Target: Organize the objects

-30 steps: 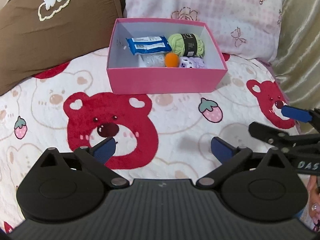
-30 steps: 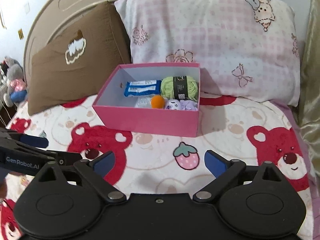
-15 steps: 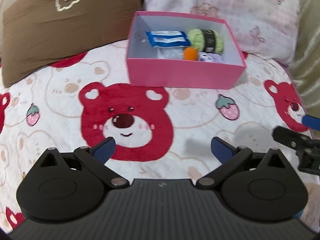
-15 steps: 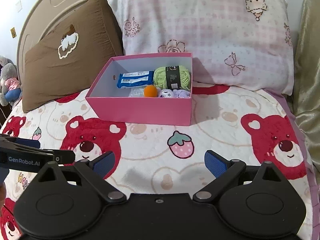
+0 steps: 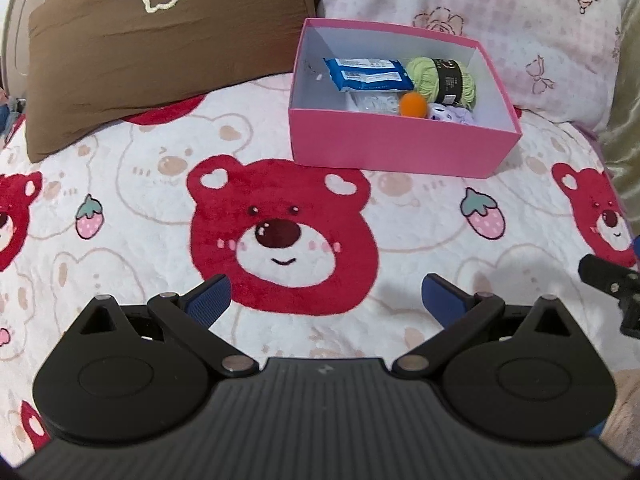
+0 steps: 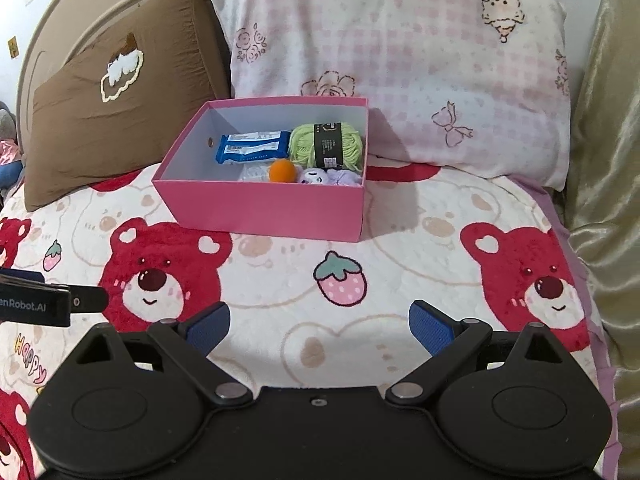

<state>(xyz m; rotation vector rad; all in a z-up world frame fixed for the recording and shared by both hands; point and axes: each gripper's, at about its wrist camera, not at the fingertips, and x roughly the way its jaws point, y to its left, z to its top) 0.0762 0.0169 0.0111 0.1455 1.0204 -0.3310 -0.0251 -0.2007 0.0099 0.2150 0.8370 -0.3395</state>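
Left tool point(image 5: 324, 294) spread wide, gripping nothing, low over the bear-print bed cover point(image 5: 120, 184). Right tool point(image 6: 319, 322) likewise spread wide and bare.

Farther off, toward the pillows: pink box point(image 6: 264, 210) resting on the bed, lid off. Inside, blue packet point(image 6: 252, 147) at far left, green yarn ball point(image 6: 326, 146) at far right, orange ball point(image 6: 282, 171) and lilac plush toy point(image 6: 330, 178) along the near wall.

Likely light, all of it. Yarn and plush soft, best pinched across the middle; packet slippery, best taken by an edge; thin card walls probably easy to buckle.

Clear wrapper beside the orange ball hard to identify. Plush half hidden by the near wall. Each tool only partly visible at the other view's edge.
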